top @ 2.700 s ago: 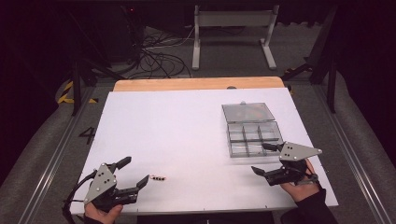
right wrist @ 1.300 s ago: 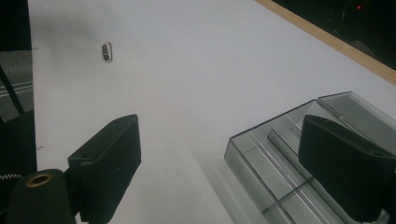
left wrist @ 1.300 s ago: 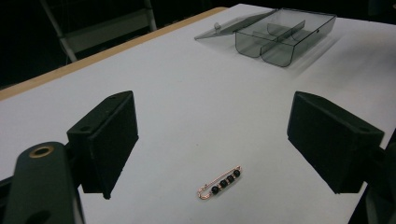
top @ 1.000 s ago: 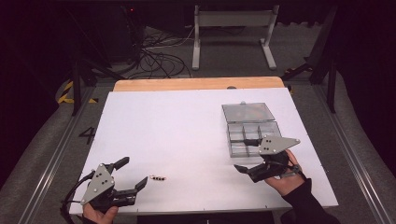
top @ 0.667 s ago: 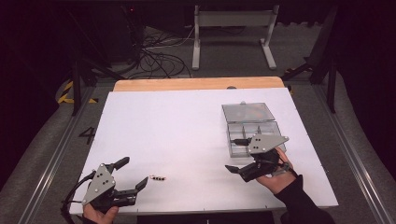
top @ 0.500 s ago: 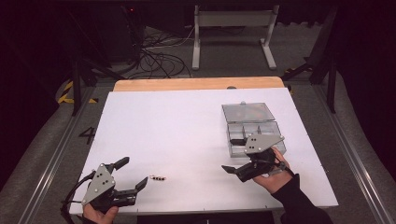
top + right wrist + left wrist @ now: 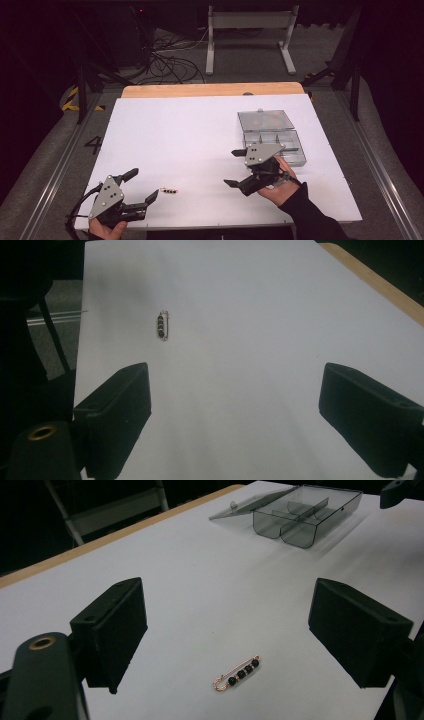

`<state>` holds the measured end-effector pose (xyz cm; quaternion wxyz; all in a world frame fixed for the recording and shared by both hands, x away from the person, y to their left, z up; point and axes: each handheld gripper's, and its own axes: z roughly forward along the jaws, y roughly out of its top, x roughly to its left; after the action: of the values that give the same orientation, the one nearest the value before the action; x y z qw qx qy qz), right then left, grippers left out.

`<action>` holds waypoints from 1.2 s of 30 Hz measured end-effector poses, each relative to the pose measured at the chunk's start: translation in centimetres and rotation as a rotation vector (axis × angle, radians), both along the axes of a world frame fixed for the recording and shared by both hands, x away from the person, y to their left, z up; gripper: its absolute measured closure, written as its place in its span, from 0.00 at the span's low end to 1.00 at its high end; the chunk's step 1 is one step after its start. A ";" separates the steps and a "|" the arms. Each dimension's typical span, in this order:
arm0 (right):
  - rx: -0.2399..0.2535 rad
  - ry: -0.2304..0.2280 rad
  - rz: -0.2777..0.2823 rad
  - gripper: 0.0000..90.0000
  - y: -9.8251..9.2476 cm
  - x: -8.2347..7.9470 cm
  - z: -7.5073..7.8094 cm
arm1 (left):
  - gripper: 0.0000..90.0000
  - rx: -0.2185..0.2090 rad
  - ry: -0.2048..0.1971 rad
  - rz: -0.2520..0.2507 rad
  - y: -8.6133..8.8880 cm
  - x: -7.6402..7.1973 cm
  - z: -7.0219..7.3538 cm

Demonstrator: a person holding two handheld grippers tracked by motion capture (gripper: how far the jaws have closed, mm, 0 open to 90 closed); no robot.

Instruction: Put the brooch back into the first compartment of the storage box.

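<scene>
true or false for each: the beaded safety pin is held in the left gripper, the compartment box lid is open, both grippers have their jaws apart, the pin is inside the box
1. The beaded safety pin is held in the left gripper. False: it lies loose on the white table, touched by neither jaw.
2. The lid of the compartment box is open. True: it lies folded back.
3. Both grippers have their jaws apart. True: the right gripper is open too, with nothing between its jaws.
4. The pin is inside the box. False: it lies on the table near the left gripper, far from the box.
</scene>
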<state>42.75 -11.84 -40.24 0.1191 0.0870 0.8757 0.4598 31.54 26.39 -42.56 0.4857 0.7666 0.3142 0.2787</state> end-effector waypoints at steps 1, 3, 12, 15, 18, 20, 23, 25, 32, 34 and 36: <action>-0.013 -0.005 0.008 0.15 0.5 0.0 0.0 | 0.19 0.000 0.000 0.000 0.0 0.0 0.0; -0.009 -0.004 0.010 0.15 0.6 0.0 0.1 | 0.19 0.001 -0.003 0.000 0.0 0.0 0.0; 0.015 0.058 0.024 0.17 1.1 0.3 0.1 | 0.19 -0.010 0.002 0.001 0.1 0.0 0.0; 0.019 0.075 0.029 0.20 1.4 0.2 0.1 | 0.19 -0.010 0.004 0.005 0.2 0.0 0.0; 0.018 0.080 0.031 0.22 1.9 0.2 0.1 | 0.19 -0.013 0.010 0.020 0.2 0.1 0.0; 0.016 0.081 0.038 0.22 2.4 0.2 0.0 | 0.19 -0.011 0.008 0.023 0.3 0.1 -0.1; 0.009 0.079 0.057 0.25 3.7 0.2 -0.4 | 0.19 -0.021 0.010 0.026 0.3 -0.1 0.0; 0.005 0.079 0.065 0.26 4.0 0.3 -0.5 | 0.19 -0.016 0.000 0.024 0.4 -0.1 0.0; -0.012 0.096 0.093 0.31 6.2 0.6 -1.8 | 0.18 -0.022 0.002 0.030 0.5 0.0 -0.1; -0.016 0.104 0.100 0.33 7.1 0.7 -2.2 | 0.18 -0.025 0.003 0.028 0.5 0.0 -0.1; -0.022 0.106 0.107 0.34 7.6 0.7 -2.5 | 0.18 -0.029 0.004 0.028 0.6 0.0 -0.1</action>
<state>43.44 -4.23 -42.74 0.0486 0.0632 0.8892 0.4504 31.56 26.99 -42.65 0.4922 0.7555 0.3302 0.2793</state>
